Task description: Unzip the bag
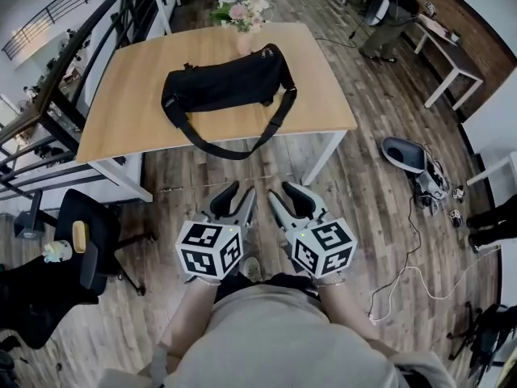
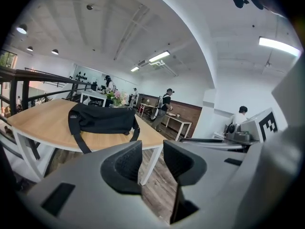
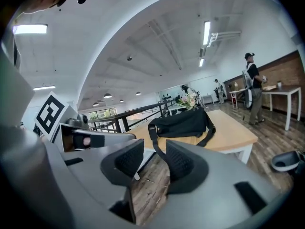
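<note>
A black bag (image 1: 226,83) lies across the wooden table (image 1: 121,120), and its shoulder strap (image 1: 234,148) hangs in a loop over the table's front edge. The bag also shows in the left gripper view (image 2: 102,118) and the right gripper view (image 3: 183,123), well ahead of the jaws. Both grippers are held close to the person's body, above the floor and short of the table. My left gripper (image 1: 239,196) (image 2: 152,159) is open with nothing between its pads. My right gripper (image 1: 284,194) (image 3: 155,159) is open too, and nothing is in it.
A vase of flowers (image 1: 242,14) stands at the table's far edge behind the bag. A black office chair (image 1: 81,241) is at the left, a grey seat (image 1: 404,153) and floor cables at the right. A railing (image 1: 48,95) runs along the left; a person (image 1: 388,23) stands far back.
</note>
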Tool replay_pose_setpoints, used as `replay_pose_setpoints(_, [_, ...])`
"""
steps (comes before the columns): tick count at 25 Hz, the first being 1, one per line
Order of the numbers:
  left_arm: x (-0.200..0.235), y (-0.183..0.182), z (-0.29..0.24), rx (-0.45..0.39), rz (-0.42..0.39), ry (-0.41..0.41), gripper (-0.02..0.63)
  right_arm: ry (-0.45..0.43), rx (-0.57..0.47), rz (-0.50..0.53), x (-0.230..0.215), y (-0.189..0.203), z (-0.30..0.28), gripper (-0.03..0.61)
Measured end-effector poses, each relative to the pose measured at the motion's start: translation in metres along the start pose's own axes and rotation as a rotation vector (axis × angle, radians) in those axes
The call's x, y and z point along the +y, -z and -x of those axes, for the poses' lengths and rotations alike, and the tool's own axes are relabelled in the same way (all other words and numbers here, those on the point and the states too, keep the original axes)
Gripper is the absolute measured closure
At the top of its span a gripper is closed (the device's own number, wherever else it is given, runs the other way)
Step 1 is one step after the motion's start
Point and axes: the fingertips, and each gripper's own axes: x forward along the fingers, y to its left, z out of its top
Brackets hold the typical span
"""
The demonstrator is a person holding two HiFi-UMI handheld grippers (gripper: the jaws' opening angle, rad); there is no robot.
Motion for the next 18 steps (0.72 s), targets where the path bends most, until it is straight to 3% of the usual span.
replay_pose_setpoints(6, [0.024, -0.001, -0.012, 0.02, 0.032, 0.019, 0.48, -0.009, 0.027, 0.012, 0.01, -0.004, -0.029, 0.44])
replay_pose_setpoints(18, [0.066, -0.01, -0.034, 0.016, 0.067, -0.017, 0.48, 0.031, 0.032, -0.013, -0.027, -0.015, -0.066, 0.443])
